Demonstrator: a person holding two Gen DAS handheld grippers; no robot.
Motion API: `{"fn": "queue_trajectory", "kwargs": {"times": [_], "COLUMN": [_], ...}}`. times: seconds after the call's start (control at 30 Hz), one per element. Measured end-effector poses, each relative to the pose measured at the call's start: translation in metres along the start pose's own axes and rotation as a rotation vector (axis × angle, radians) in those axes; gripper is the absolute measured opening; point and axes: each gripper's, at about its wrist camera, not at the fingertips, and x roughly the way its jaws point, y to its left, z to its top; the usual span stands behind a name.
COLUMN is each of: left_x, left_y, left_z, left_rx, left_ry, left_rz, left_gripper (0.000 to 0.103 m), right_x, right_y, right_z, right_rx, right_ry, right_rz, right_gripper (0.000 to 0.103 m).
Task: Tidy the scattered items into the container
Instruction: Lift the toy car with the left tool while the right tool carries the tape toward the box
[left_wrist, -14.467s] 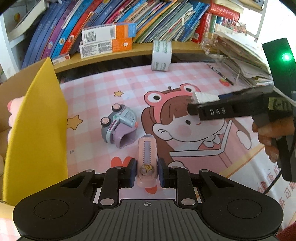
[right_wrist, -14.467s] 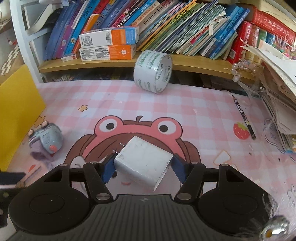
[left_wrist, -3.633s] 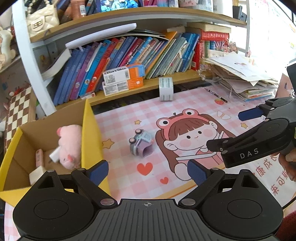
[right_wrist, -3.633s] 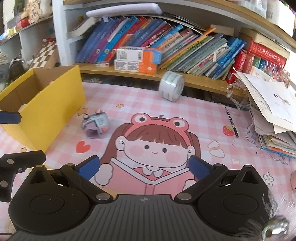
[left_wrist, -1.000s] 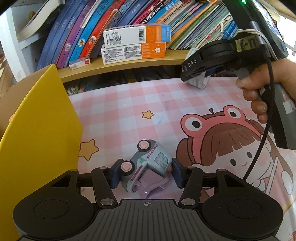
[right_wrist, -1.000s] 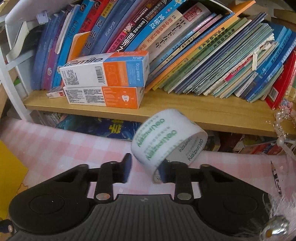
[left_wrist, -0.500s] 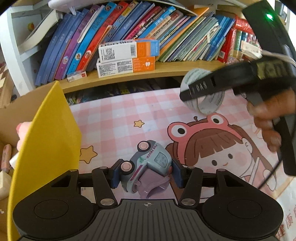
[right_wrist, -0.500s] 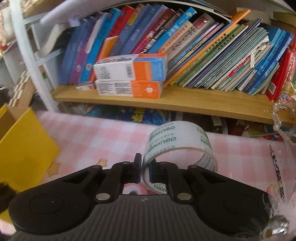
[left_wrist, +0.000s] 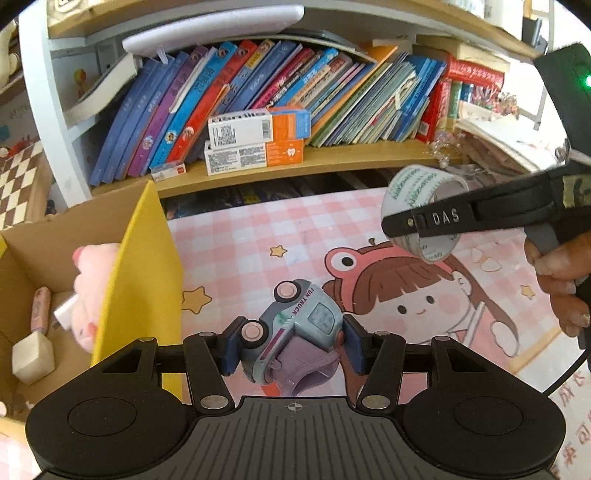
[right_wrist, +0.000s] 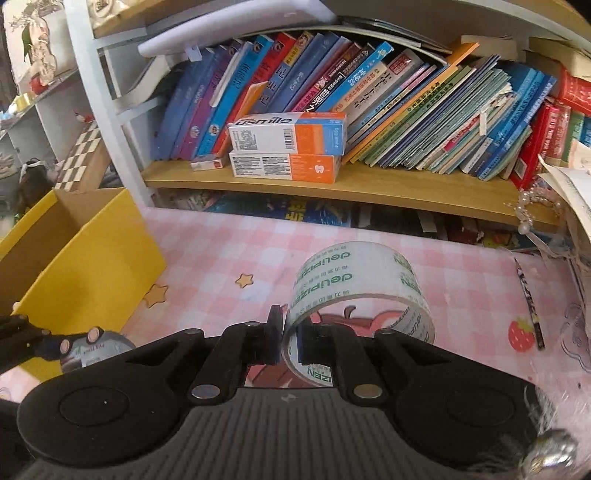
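Note:
My left gripper (left_wrist: 290, 345) is shut on a grey and purple toy truck (left_wrist: 295, 332) and holds it above the pink mat, just right of the yellow cardboard box (left_wrist: 142, 280). The box holds a pink plush (left_wrist: 90, 280), a white block and a pink stick. My right gripper (right_wrist: 290, 338) is shut on the rim of a clear tape roll (right_wrist: 360, 299) and holds it in the air over the mat. In the left wrist view the right gripper (left_wrist: 400, 221) and tape roll (left_wrist: 417, 195) are at the upper right. The toy truck (right_wrist: 92, 345) shows at the right wrist view's lower left, beside the box (right_wrist: 92, 269).
A wooden shelf (right_wrist: 332, 188) with leaning books and two toothpaste boxes (right_wrist: 288, 147) runs along the back. A pencil (right_wrist: 528, 306) lies on the mat at the right. Stacked papers (left_wrist: 509, 147) sit at the far right.
Both grippers have risen and drawn back from the shelf. The right gripper has carried the tape roll out over the mat. The left gripper holds the truck higher, and the box's inside has come into view.

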Motion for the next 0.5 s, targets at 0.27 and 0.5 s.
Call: {"fn": "queue_trajectory", "kwargs": {"times": [0.27,0.5], "left_x": [-0.04,-0.061], "left_y": [-0.003,-0.004], "left_z": [-0.008,-0.018], "left_rx": [-0.001,-0.004], "left_ry": [-0.055,-0.073], "left_rz": [-0.024,-0.035], "left_gripper": [0.053,0.053], "right_x": [-0.036,-0.06], "right_y": [0.012,0.023], "right_z": [-0.023,-0.044], "right_rx": [0.005,0.019], "right_ry": [-0.001,-0.005], "right_rz": [-0.004,-0.018], "right_gripper": [0.007,0.008]}}
